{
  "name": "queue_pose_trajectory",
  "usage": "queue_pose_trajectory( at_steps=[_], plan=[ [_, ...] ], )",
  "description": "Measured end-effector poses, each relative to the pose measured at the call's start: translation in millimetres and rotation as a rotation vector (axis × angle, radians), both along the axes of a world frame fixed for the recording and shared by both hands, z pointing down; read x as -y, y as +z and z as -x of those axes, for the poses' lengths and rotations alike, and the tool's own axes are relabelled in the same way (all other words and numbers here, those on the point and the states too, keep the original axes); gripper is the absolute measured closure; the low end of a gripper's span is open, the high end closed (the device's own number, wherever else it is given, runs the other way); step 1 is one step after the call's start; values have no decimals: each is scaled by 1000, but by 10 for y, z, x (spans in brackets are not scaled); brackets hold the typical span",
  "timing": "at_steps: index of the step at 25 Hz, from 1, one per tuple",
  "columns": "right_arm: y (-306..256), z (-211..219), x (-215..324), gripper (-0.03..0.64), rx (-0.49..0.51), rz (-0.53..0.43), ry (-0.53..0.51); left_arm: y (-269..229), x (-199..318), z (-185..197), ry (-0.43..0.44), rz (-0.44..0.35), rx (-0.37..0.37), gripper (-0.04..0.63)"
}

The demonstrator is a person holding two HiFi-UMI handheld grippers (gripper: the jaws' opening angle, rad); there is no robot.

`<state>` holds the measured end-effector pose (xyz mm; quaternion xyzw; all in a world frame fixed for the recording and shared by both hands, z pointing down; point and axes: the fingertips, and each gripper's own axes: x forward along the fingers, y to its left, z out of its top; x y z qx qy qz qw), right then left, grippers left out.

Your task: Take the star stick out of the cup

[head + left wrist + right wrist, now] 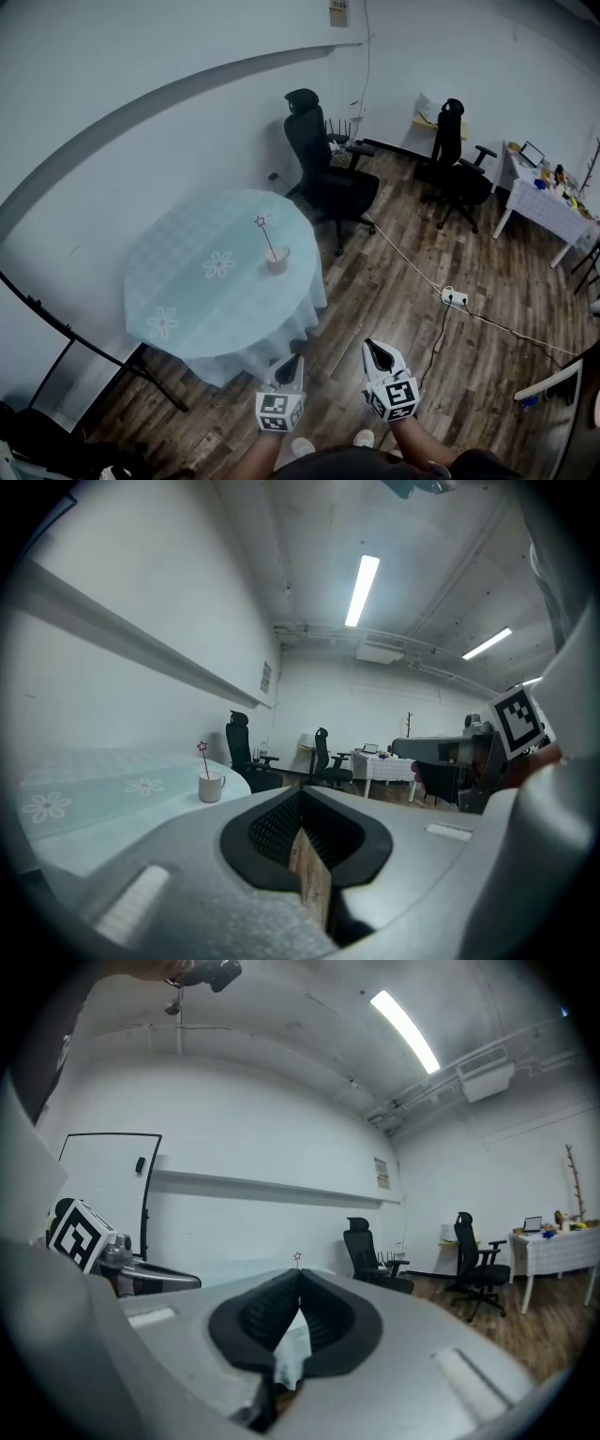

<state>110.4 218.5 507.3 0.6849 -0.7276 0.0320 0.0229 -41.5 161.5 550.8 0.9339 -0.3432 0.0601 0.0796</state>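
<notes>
Grippers both sit pinched closed in our hands. The left gripper (293,358) has its jaw tips meeting with nothing between them, and the right gripper (368,345) is the same, tips together and empty. We hold them side by side, low over the wooden floor (375,305), off the near edge of the round table (178,272) and well apart from anything on it. Near that table's right edge stands the cup (277,262), alone on the pale flowered cloth. The star stick (267,239) rises out of it, leaning a little left in the head view, with its star at the top. Just past the table's far right edge we see a black office chair (328,173).
</notes>
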Motion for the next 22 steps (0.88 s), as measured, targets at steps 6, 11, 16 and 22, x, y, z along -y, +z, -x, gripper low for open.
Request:
queue_pose_trajectory(
  at_steps=[6,11,16,22],
  plan=[
    [-46,368,129,614,-5,-15,-15,5,120,387,-16,2,-13,591],
    [27,580,151,614,-9,-11,3,64,167,622,-10,2,-8,591],
    [88,660,132,614,8,2,27,11,197,756,3,-7,-16,591],
    [39,597,301,614,5,-13,21,52,307,727,-4,0,-16,591]
  ],
)
